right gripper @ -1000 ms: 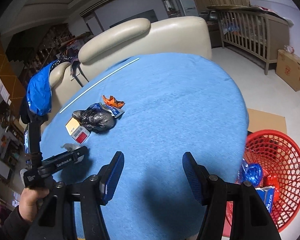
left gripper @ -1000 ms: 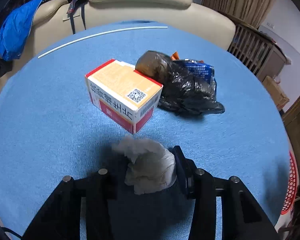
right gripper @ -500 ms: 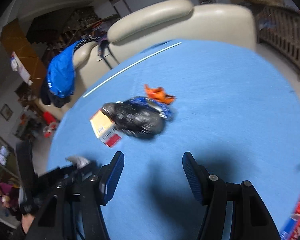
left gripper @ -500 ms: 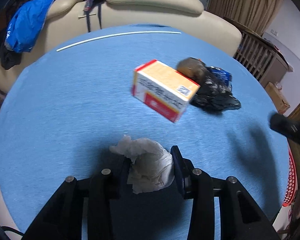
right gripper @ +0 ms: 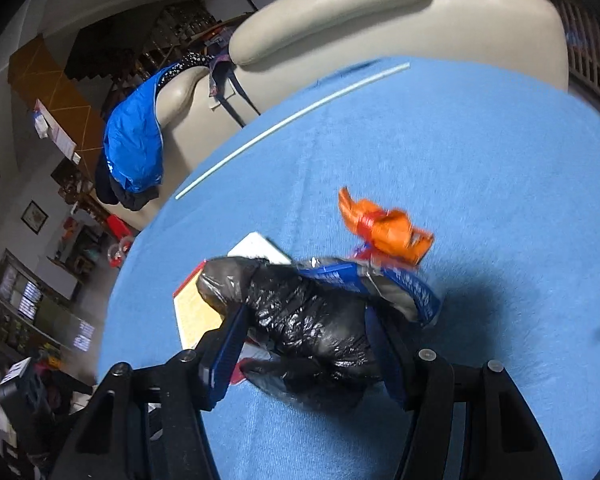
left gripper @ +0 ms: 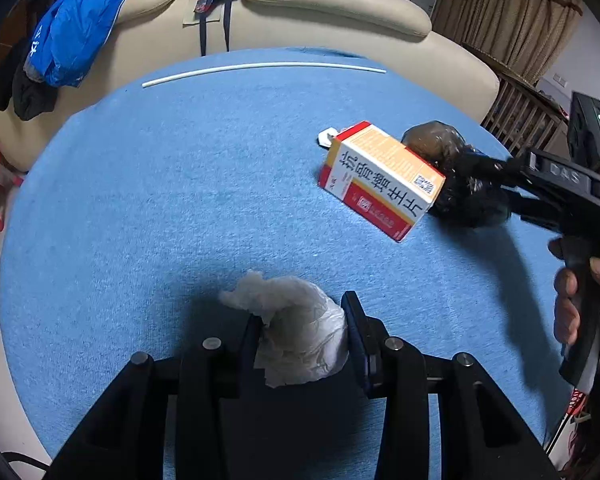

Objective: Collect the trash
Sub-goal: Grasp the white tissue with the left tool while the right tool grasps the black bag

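Note:
My left gripper (left gripper: 302, 330) is shut on a crumpled white tissue (left gripper: 296, 336), held just above the blue table (left gripper: 160, 200). My right gripper (right gripper: 306, 340) has its fingers on both sides of a black plastic bag (right gripper: 300, 316); they look open, not squeezing it. The bag also shows in the left wrist view (left gripper: 456, 168), beside an orange, red and white medicine box (left gripper: 384, 180). A blue wrapper (right gripper: 404, 284) and an orange wrapper (right gripper: 384, 232) lie just behind the bag.
A thin white stick (left gripper: 260, 68) lies near the table's far edge. A cream sofa (left gripper: 320, 12) with a blue jacket (left gripper: 76, 28) stands behind the table. A wooden railing (left gripper: 524, 120) is at the right.
My right gripper has moved in from the table's edge and its fingers now straddle the black bag. My left gripper has drawn back and to the left, still holding the tissue.

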The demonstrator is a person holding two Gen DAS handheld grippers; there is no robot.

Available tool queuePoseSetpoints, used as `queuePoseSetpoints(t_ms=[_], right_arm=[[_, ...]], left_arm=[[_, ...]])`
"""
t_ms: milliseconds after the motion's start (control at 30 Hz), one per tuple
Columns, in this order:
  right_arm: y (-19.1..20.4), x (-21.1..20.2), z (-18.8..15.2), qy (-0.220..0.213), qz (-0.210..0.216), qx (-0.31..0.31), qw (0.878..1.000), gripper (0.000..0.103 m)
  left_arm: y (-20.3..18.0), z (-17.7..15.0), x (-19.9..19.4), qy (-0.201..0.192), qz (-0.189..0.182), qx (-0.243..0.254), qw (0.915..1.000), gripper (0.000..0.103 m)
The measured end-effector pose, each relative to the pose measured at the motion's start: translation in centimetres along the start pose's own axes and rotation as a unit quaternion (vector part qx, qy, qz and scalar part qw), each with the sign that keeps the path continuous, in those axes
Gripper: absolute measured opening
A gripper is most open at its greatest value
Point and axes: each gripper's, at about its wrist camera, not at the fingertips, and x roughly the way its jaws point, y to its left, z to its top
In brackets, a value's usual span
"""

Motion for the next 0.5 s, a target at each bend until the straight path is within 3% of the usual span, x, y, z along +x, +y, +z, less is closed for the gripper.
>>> queuePoseSetpoints(t_ms=[133, 200, 300, 367, 500], right_arm=[[1.2, -1.1, -2.5, 0.054, 0.1, 0.001, 0.994, 0.065], [1.9, -1.9, -3.5, 0.066, 0.117, -0.01, 0.991, 0.065], [2.6, -3.0, -4.2, 0.06, 0.088, -0.036, 0.994, 0.065], [3.4, -3.4, -3.8, 0.035, 0.03, -0.077, 0.996, 0.065], [4.7, -2.4, -2.4, 0.015, -0.03, -0.149, 0.988, 0.065]], left_arm=[[1.1, -0.3, -0.4, -0.002, 0.005, -0.005, 1.0, 0.042], [0.2, 0.6, 0.3, -0.003, 0.008, -0.006, 0.9999, 0.042], [0.2, 0.8, 0.0, -0.004, 0.01, -0.007, 0.9999, 0.042], [0.2, 1.0, -0.3, -0.006, 0.011, -0.007, 0.9999, 0.042], [0.3, 1.2, -0.4, -0.005, 0.014, -0.009, 0.9999, 0.042]])
